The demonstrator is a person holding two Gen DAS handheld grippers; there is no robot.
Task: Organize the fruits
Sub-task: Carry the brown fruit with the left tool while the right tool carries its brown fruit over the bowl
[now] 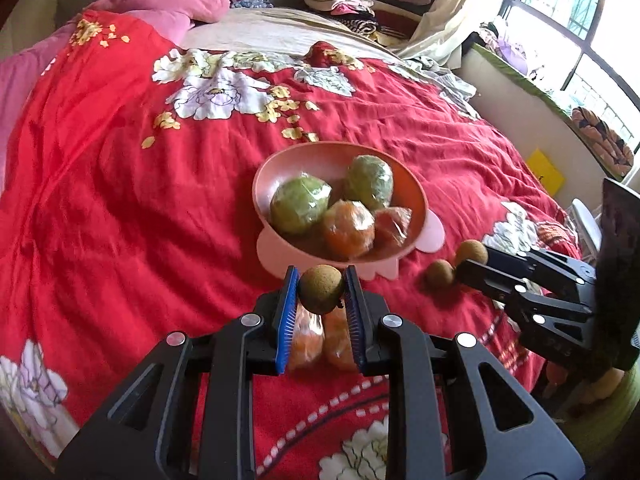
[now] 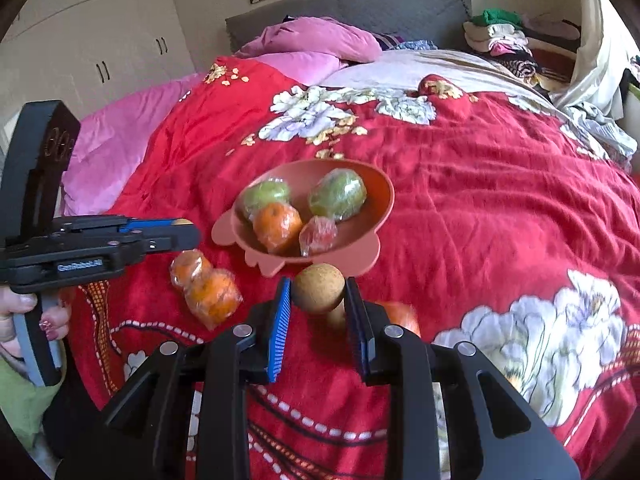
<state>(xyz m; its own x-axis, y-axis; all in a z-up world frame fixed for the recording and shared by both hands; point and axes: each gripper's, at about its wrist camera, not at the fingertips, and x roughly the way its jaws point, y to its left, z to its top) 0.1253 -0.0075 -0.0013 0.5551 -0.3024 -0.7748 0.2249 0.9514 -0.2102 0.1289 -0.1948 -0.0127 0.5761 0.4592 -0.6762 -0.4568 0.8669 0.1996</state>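
Observation:
A pink bowl on the red bedspread holds two wrapped green fruits, a wrapped orange and a wrapped red fruit. My left gripper is shut on a brown kiwi, just in front of the bowl. Two wrapped oranges lie on the bed below it. My right gripper is shut on another brown kiwi, held near the bowl. A second kiwi lies on the bed beside the right gripper's fingers. An orange-red fruit lies behind the right finger.
The bed carries a red floral bedspread and pink pillows at the head. Folded clothes are stacked at the far corner. A window ledge runs along the right. White wardrobes stand on the left.

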